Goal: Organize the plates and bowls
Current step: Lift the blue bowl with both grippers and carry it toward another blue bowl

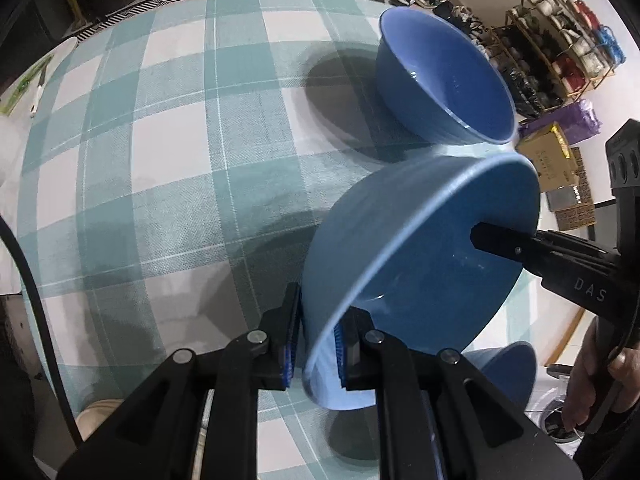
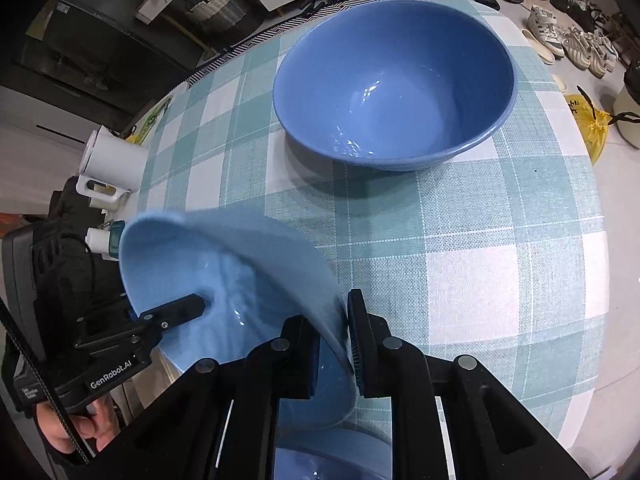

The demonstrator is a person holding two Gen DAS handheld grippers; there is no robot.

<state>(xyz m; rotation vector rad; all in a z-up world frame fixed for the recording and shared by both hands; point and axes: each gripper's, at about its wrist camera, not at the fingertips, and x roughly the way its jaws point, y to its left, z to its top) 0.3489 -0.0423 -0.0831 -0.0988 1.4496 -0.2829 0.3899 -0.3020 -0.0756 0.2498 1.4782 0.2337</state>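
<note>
Both tools grasp one held blue bowl (image 1: 400,248) by opposite rim edges, above the checked surface (image 1: 160,152); left tool (image 1: 318,344) clenched on near rim; right tool (image 2: 334,344) clenched on its rim; second blue bowl (image 2: 394,84) rests farther off on the surface.

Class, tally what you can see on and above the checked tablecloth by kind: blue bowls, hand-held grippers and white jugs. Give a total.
Blue bowls: 3 (held bowl, far bowl, lower bowl)
Hand-held grippers: 2 (left, right)
White jugs: 1
Total: 6
</note>
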